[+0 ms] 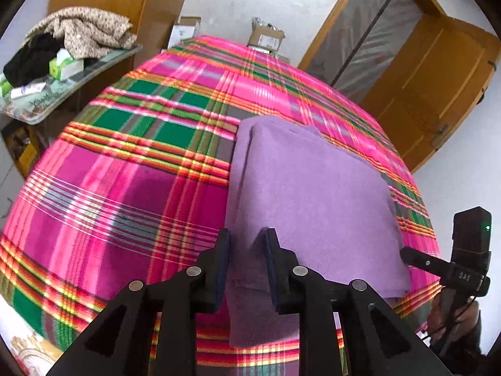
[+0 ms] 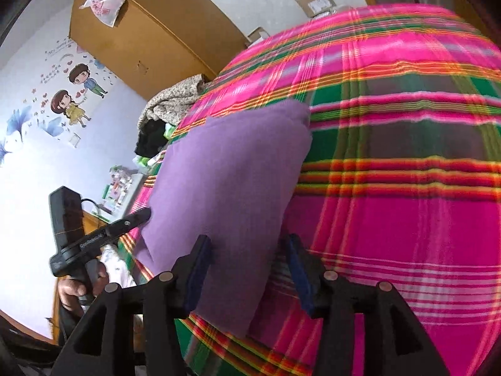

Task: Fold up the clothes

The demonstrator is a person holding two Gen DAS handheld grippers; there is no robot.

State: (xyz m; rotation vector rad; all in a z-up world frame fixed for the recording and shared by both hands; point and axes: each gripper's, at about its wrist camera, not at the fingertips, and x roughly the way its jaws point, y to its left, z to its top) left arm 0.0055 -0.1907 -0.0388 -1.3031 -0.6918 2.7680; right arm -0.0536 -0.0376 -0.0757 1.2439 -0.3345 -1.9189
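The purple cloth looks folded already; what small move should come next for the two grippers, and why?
Probably lift both grippers clear. The purple cloth lies folded flat on the plaid blanket; the left gripper and right gripper both stand open at its near edge, gripping nothing.

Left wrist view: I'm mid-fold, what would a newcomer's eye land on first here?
The loud pink-and-green plaid blanket covering the bed, then the folded purple cloth lying on it just ahead of the left hand-held gripper, whose jaws stand apart. Far left, a heap of clothes tops a side table.

Purple cloth [image 1: 313, 194], pink-green plaid blanket [image 1: 125, 188]
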